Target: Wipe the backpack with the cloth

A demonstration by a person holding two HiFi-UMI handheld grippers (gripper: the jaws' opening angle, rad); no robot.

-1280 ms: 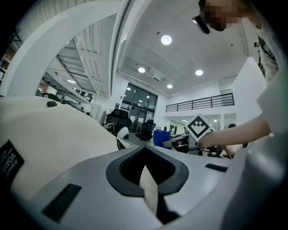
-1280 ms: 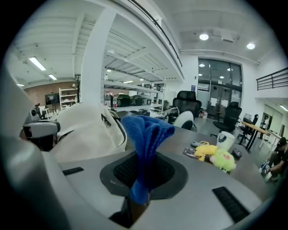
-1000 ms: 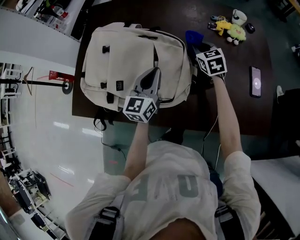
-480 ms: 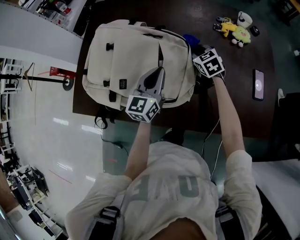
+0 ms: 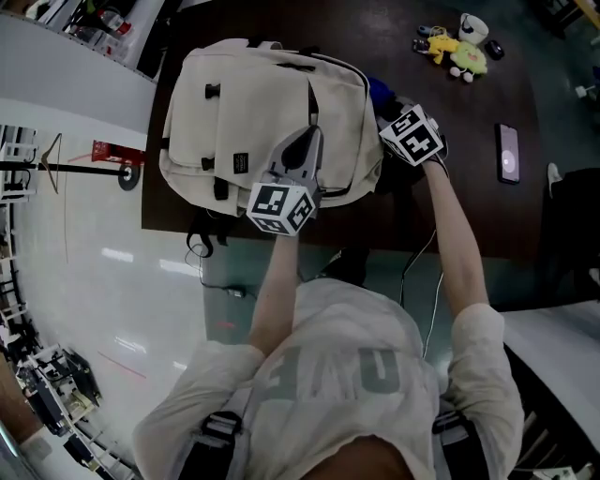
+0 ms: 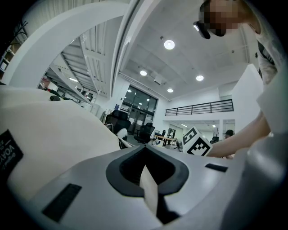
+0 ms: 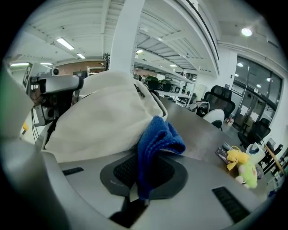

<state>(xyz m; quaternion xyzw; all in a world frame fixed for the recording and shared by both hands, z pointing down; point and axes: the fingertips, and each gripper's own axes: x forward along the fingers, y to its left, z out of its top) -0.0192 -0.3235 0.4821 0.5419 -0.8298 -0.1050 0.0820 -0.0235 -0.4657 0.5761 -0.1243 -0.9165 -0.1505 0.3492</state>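
A cream backpack (image 5: 253, 103) lies flat on the dark table (image 5: 450, 206). My left gripper (image 5: 305, 142) rests on the bag's near right part, shut on a cream strip of the backpack (image 6: 148, 191). In the left gripper view the bag's body (image 6: 49, 134) fills the left side. My right gripper (image 7: 144, 177) is shut on a blue cloth (image 7: 158, 141), whose bunched end touches the backpack's right side (image 7: 103, 117). From the head view only a bit of the cloth (image 5: 379, 91) shows beyond the right gripper's marker cube (image 5: 412, 134).
A yellow plush toy (image 5: 459, 54) and a white cup (image 5: 473, 26) lie at the table's far right. A phone (image 5: 507, 155) rests right of my right arm. The table's near edge runs just below the bag, with a cable hanging down. White floor is at the left.
My right gripper has slid the cloth a little closer in along the backpack's right side. The left gripper keeps its hold in the same spot on the bag.
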